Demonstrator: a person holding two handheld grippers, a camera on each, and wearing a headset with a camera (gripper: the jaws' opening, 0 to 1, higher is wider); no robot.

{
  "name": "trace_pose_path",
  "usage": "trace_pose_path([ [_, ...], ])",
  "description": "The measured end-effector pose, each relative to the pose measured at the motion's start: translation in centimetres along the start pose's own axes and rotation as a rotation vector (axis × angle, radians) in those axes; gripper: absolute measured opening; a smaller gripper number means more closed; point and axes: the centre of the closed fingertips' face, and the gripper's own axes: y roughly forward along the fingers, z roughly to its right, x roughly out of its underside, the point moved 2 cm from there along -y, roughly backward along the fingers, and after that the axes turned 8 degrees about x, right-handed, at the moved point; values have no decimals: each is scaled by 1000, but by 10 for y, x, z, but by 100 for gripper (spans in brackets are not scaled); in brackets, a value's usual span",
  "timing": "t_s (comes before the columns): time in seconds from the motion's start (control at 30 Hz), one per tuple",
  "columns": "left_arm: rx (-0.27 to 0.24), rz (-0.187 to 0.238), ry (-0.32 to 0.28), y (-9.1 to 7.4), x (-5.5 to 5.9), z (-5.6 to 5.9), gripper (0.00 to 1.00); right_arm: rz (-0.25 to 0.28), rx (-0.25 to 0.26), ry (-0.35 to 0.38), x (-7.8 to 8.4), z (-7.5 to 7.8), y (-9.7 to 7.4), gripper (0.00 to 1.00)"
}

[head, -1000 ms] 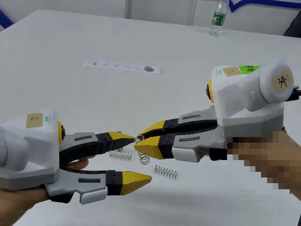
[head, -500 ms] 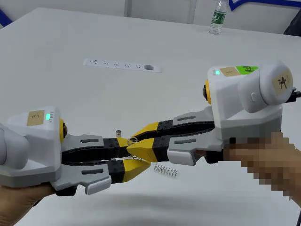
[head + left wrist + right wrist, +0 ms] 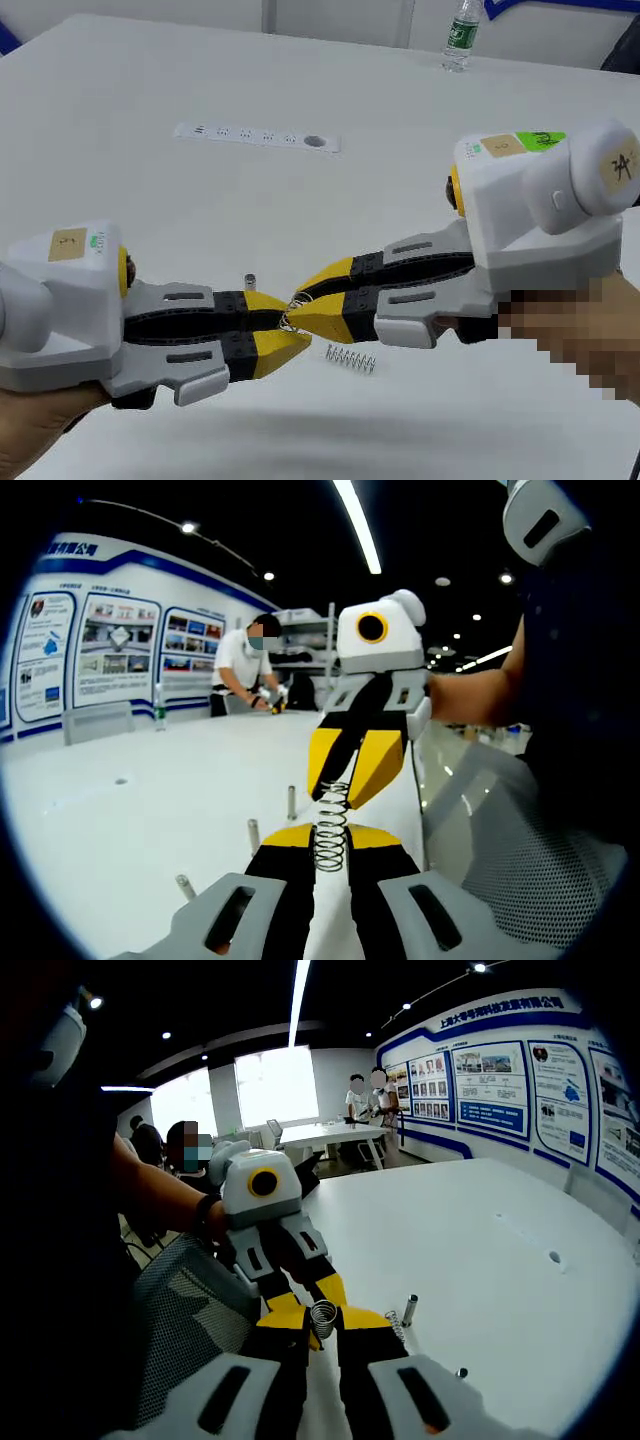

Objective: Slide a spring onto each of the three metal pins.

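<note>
Two handheld claws meet tip to tip above a white tabletop point(image 3: 150, 200), with one small wire spring point(image 3: 330, 818) bridging them. My left claw point(image 3: 331, 842) has its yellow jaws drawn together on one end of the spring. My right claw point(image 3: 325, 1325) appears pinched on the other end, though the tips crowd each other and I cannot be sure how firmly.

The spring's long axis runs from one claw to the other, roughly level with the tabletop, so its open bore faces into the claws rather than down. Three metal pins point(image 3: 253, 835) stand upright and bare on the tabletop, below and beyond the tips. A second spring point(image 3: 350, 359) lies on its side near them.

I judge the spring to be very light, thin and squashy. It could bend, kink or flick away if squeezed across the middle. I would grip it lightly at one end, across a few coils, leaving the other end's opening free, then tip it upright over a pin.
</note>
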Motion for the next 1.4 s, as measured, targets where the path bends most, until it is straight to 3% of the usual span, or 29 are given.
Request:
trace_pose_path([
  [0.43,-29,-20,12,-4,5,-5,25,-23,24,-23,1,5,-6,11],
  [0.8,-97,-37,6,-23,13,-17,37,-79,110,-30,17,32,-35,11],
  [1.4,-186,-75,-11,-43,29,-32,54,-95,290,11,25,83,-88,11],
])
